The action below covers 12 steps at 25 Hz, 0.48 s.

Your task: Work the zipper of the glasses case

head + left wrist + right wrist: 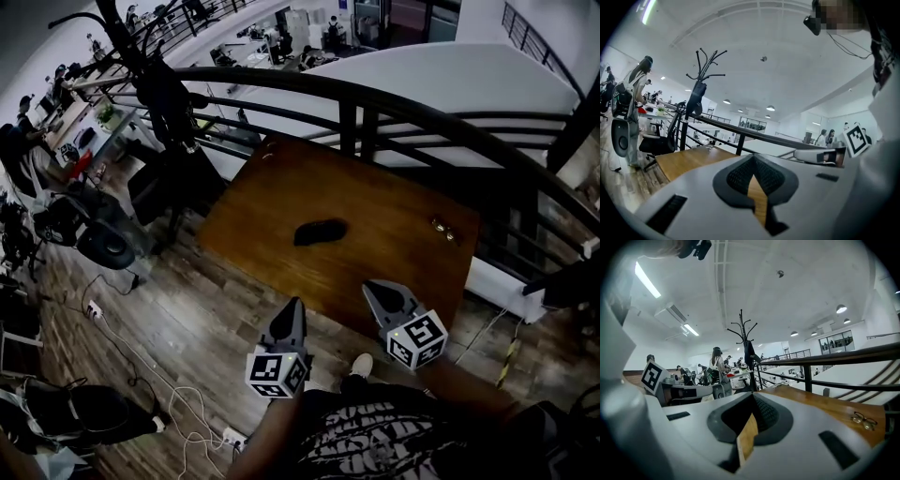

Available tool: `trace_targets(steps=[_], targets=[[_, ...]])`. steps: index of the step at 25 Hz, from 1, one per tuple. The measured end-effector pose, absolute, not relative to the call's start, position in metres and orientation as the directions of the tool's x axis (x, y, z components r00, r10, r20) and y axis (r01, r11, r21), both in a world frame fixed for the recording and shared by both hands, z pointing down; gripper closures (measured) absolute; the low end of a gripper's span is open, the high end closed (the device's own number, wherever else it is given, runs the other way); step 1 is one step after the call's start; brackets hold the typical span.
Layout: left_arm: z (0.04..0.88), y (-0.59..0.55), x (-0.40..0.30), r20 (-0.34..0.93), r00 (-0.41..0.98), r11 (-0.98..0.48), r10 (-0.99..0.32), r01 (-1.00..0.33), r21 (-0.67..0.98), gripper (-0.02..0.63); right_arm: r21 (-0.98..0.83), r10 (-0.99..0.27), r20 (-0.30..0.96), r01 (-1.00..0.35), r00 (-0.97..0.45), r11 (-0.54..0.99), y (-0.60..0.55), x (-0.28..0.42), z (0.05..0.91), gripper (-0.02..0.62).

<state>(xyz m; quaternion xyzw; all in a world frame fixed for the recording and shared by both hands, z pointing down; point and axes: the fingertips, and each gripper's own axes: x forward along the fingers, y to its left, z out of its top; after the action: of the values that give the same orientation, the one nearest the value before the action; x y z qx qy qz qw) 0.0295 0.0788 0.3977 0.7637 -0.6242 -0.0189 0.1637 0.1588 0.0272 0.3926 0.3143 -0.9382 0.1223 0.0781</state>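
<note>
The left claw [294, 304] and right claw [372, 289] are both closed and empty. They aim at the black oval glasses case [320, 231], which lies untouched on the brown wooden table [394, 258], probably to approach it.

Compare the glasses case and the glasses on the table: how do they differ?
The glasses case is a dark, solid oblong; the glasses are a thin, glinting frame. The case lies mid-table; the glasses sit near the right edge, by the railing. The case looks larger than the glasses. Both lie on the wooden table, apart from each other.
</note>
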Motion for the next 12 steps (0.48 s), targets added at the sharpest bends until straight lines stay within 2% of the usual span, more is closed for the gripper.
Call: trace_targets(steps=[8,12], targets=[[0.421,0.057,-0.041,0.193,0.167,-0.122,-0.967,-0.966,0.227,0.600,-0.199,-0.543,0.209,-0.579,-0.813,0.791,-0.004,0.090,0.420,0.603],[0.441,0.049,-0.060,0.222,0.180,-0.121,-0.958,-0.959,0.256,0.600,-0.196,-0.538,0.231,-0.580,-0.811,0.791,-0.008,0.071,0.432,0.603]])
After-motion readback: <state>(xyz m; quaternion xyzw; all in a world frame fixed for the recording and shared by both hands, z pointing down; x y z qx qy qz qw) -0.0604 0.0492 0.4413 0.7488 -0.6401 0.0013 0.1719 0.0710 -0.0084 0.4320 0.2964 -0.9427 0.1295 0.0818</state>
